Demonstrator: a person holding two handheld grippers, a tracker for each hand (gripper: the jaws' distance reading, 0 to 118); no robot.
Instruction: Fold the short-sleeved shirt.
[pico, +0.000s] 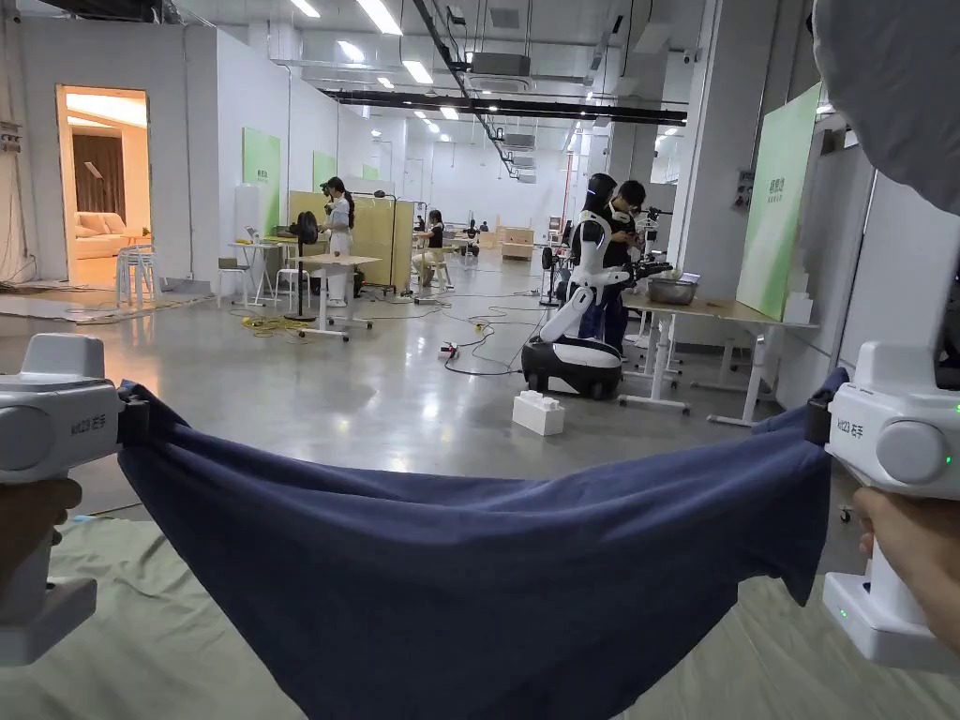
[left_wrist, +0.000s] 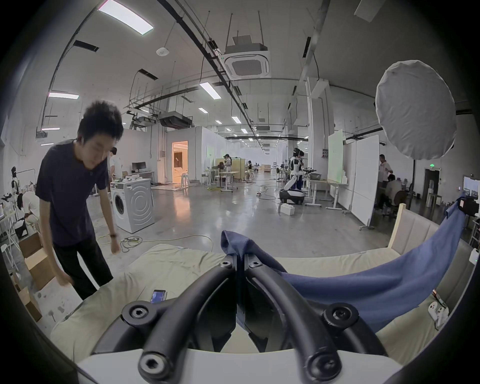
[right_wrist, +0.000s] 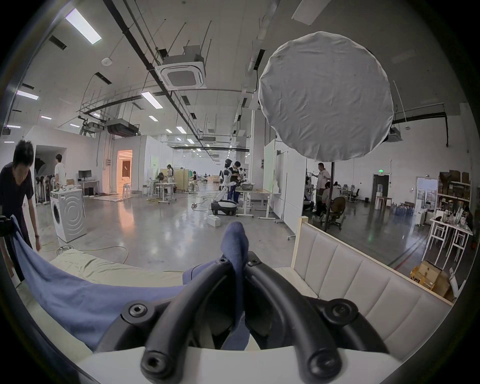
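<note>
Stretching the blue shirt (pico: 487, 581) aloft, both grippers' fingers (left_wrist: 235, 262) clench its corners.

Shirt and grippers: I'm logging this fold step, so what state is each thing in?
Blue shirt: lifted, stretched between both grippers, sagging in the middle.
Left gripper: shut on the shirt's edge.
Right gripper: shut on the shirt's other end.
Beige sheet: spread out, wrinkled, beneath the shirt.
Phone: lying on the sheet, screen lit.
</note>
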